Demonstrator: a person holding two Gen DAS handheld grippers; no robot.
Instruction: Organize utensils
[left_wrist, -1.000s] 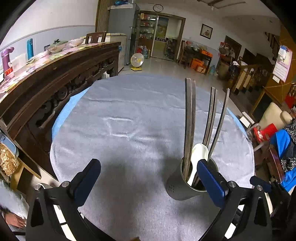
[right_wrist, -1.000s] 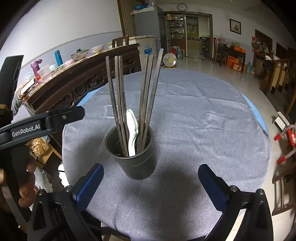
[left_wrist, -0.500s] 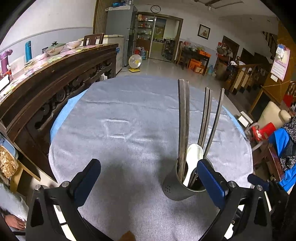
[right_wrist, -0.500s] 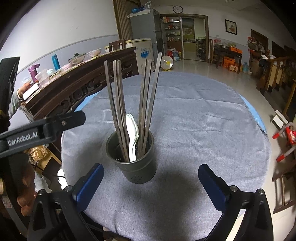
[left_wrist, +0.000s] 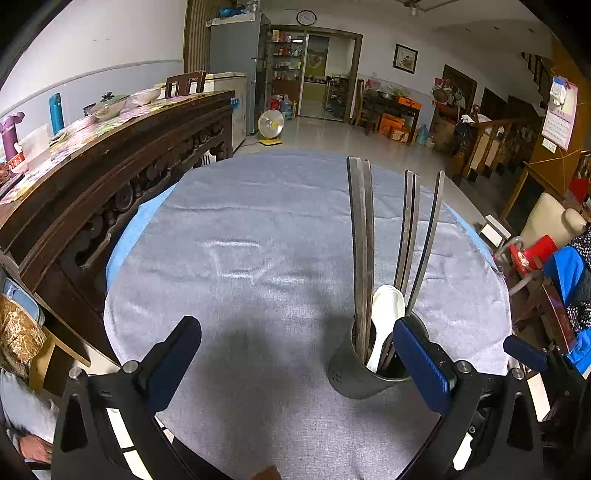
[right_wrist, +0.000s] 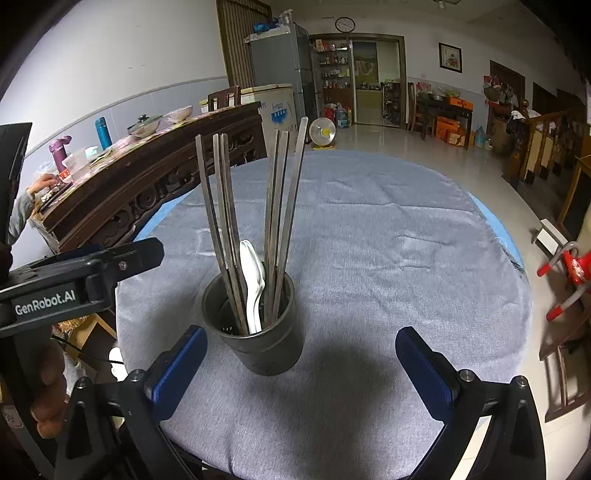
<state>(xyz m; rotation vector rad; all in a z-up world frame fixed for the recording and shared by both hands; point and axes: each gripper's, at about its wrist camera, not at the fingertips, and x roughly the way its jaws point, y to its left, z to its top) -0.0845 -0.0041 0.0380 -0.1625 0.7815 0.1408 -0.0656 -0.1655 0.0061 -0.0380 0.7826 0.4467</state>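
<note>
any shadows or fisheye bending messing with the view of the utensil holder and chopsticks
Left wrist view: a broad dark shadow lies on the grey tablecloth beside the utensil holder; the chopsticks bow outward, and a blue pad covers part of the rim. Right wrist view: shadow pools on the cloth near the holder, chopsticks stay sharp, and the sideboard curves.

Left gripper (left_wrist: 295, 360): black frame, 2 blue pads, silver screws. Right gripper (right_wrist: 300, 369) alike. White "GenRobot.AI" lettering; bare-skinned hand (right_wrist: 48, 391).

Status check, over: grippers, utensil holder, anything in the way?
Left gripper and right gripper open, empty. Chopsticks and white spoon upright in the holder. Grey tablecloth bare around it.
</note>
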